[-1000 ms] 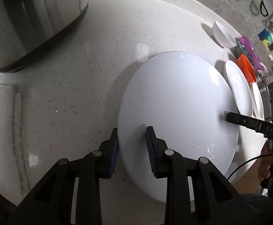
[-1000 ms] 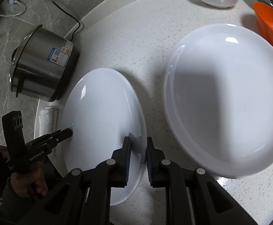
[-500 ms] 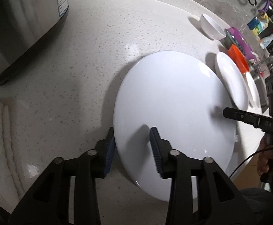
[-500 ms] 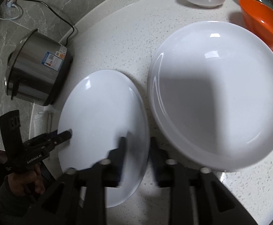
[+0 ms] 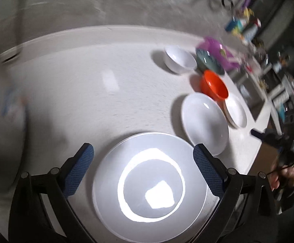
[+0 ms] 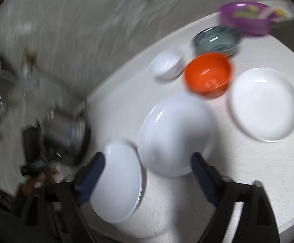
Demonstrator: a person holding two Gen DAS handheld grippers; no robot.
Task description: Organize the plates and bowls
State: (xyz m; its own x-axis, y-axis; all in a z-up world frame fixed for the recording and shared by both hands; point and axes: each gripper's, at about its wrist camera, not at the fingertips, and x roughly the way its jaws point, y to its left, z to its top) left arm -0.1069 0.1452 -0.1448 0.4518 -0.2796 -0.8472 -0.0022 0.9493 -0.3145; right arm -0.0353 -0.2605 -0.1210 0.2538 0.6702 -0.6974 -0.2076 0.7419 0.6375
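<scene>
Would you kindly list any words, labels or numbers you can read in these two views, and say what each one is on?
No text is readable in either view.
Sticker on the steel pot: blurred, unreadable.
Packages on the shelves behind the counter: colours only, too smeared to read.

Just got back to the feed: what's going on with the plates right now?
A person holds a hand-held gripper in each hand. Both sets of jaws have just been opening wide, and neither grips anything. The left hand-held gripper hovers over the large white plate, which lies flat on the counter. The right hand-held gripper is above the gap between that plate and the deeper white plate. The orange bowl and other bowls sit untouched beyond.
</scene>
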